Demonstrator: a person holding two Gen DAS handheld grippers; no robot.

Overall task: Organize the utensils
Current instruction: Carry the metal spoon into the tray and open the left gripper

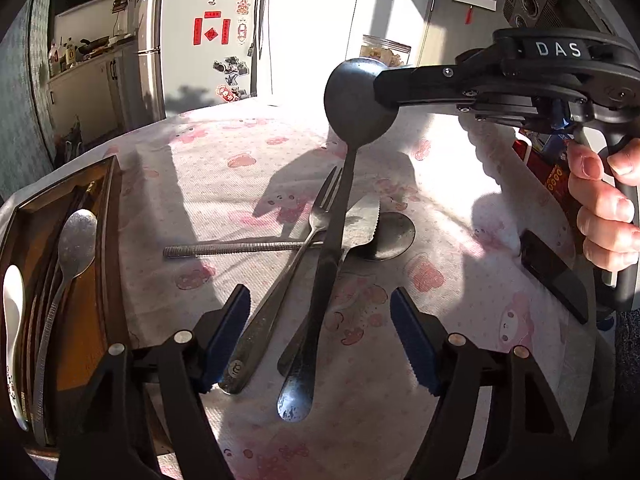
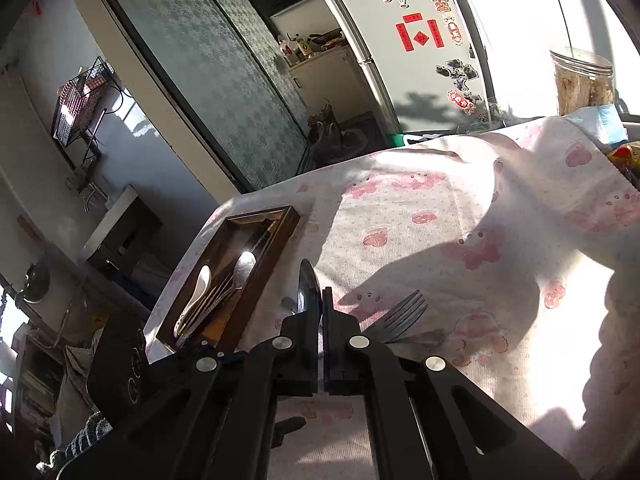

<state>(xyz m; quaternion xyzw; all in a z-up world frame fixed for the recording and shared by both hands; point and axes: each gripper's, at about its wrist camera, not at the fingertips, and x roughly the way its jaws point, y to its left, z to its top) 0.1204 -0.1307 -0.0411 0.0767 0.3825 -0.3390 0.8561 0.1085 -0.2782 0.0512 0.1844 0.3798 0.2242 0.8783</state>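
From the left wrist, our right tool (image 1: 384,88) clamps a dark spoon (image 1: 340,208) by its bowl above the surface (image 1: 240,184), the left tool (image 1: 320,340) open around the handle. From the right wrist, closed pads pinch the stiff, slippery bowl; handle grips safer.

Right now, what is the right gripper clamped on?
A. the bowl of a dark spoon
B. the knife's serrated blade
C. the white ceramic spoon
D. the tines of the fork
A: the right gripper pinches the round bowl of the dark spoon, whose handle hangs down over the fork and knife on the cloth.
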